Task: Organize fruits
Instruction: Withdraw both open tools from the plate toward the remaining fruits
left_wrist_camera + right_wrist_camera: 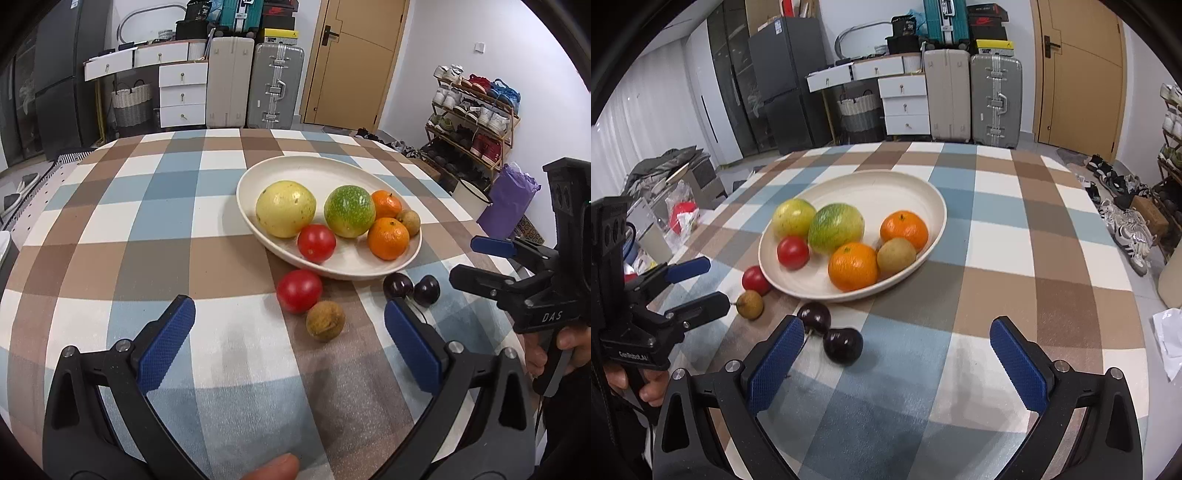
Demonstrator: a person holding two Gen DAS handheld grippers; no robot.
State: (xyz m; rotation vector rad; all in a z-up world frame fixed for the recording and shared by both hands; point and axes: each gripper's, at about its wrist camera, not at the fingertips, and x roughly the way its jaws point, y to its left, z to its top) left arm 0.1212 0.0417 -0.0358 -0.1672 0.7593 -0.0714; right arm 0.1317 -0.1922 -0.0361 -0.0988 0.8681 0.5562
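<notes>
Hovering over the checked tablecloth [147, 229], both tongs stand released and empty. Ahead of the left gripper [290, 345] lie a red tomato [299, 290] and a brown longan [325, 320], just short of the cream plate [258, 173]. The right gripper [897, 356] faces 2 dark plums [843, 345], nearest its left pad. I'd straddle 1 fruit squarely and squeeze gently, since round fruit rolls. "DAS" reads on the right tong's body.
</notes>
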